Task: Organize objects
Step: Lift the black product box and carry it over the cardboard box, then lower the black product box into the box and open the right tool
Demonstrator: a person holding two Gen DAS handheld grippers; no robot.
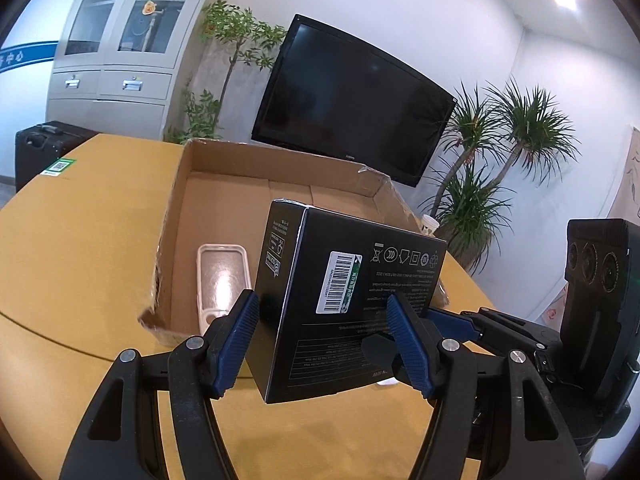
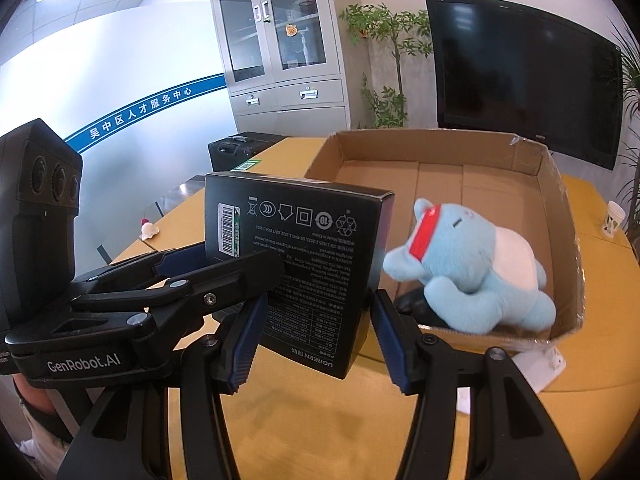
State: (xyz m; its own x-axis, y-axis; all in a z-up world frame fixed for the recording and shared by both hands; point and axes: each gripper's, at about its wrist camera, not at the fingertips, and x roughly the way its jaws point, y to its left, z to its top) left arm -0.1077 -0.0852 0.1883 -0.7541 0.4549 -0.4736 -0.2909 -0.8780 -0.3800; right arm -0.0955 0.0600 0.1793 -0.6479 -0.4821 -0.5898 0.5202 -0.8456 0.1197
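On the yellow table [image 1: 80,240], an open cardboard box [image 2: 560,216] with a blue plush toy [image 2: 476,264] inside; before its near wall, a black carton [image 1: 360,300], lifted, clamped by both left gripper [image 1: 324,344] and right gripper [image 2: 316,340].

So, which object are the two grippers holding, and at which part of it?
Both hold the black box. The left gripper clamps its two broad faces at the lower end; the right gripper clamps its narrow side edges near the bottom.
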